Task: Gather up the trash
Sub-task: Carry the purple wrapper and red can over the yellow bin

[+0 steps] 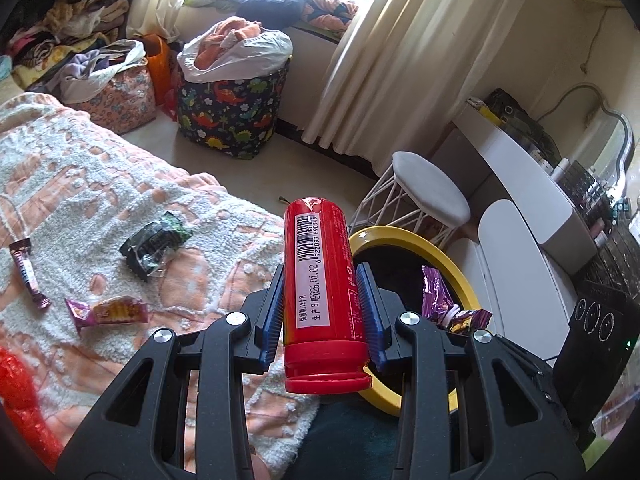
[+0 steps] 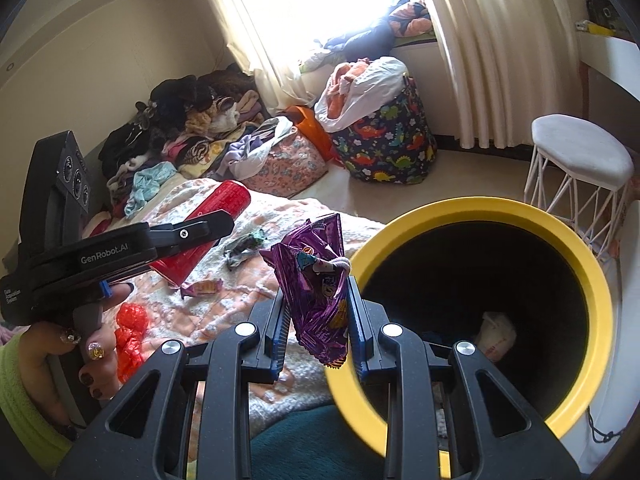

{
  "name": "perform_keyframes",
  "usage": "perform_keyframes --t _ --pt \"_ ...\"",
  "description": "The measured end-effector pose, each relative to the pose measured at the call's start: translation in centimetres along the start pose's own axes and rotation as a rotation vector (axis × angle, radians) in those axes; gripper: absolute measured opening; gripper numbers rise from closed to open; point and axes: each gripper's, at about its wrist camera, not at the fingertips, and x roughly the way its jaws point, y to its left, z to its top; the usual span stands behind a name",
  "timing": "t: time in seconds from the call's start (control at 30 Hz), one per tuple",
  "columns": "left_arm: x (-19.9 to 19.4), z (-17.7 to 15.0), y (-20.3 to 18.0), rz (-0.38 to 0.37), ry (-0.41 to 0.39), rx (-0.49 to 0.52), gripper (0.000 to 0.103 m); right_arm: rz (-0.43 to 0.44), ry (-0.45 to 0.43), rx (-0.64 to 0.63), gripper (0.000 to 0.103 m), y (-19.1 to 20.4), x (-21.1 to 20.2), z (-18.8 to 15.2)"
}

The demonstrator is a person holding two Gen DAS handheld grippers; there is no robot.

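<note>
the left gripper is clamped on a red tube, a smooth plastic cylinder with a white barcode label and a capped end toward the camera; blue ribbed pads press its two sides. the right gripper pinches a crinkled purple foil packet that stands up between its pads.

the bin sits at the right, beside the bed: round, with a thick yellow rim and a black inside, where one white crumpled thing lies near the bottom. in the right view the packet is just left of the rim, not over the opening. in the left view the tube's body covers part of the rim, and the other gripper's packet shows beyond it against the black inside.

the bed cover is nubbly white and peach fabric. on it, to the left, lie four loose wrappers: a black and green crumpled one, a yellow and purple sweet wrapper, a slim purple bar wrapper, and a red crinkled plastic piece at the near left edge.

far behind stand a dinosaur-print bag stuffed with cloth in a white plastic sack, a pink patterned bag, and a heap of clothes. cream curtains hang at the window. one white stool with a wire base stands between the bin and a white desk on the right.

a hand in a green sleeve holds the left gripper's handle.
</note>
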Motion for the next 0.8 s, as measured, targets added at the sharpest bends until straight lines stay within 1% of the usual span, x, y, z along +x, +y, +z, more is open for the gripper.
perform_keyframes --t 0.53,0.8 --pt "1.7 -0.8 -4.1 -0.03 0.037 0.094 0.028 -0.056 -0.048 0.087 0.025 -4.7 -2.1 0.0" --pt "2.4 -1.4 -5.4 -0.042 0.061 0.125 0.028 -0.083 -0.063 0.137 0.025 -7.2 -2.7 -0.1"
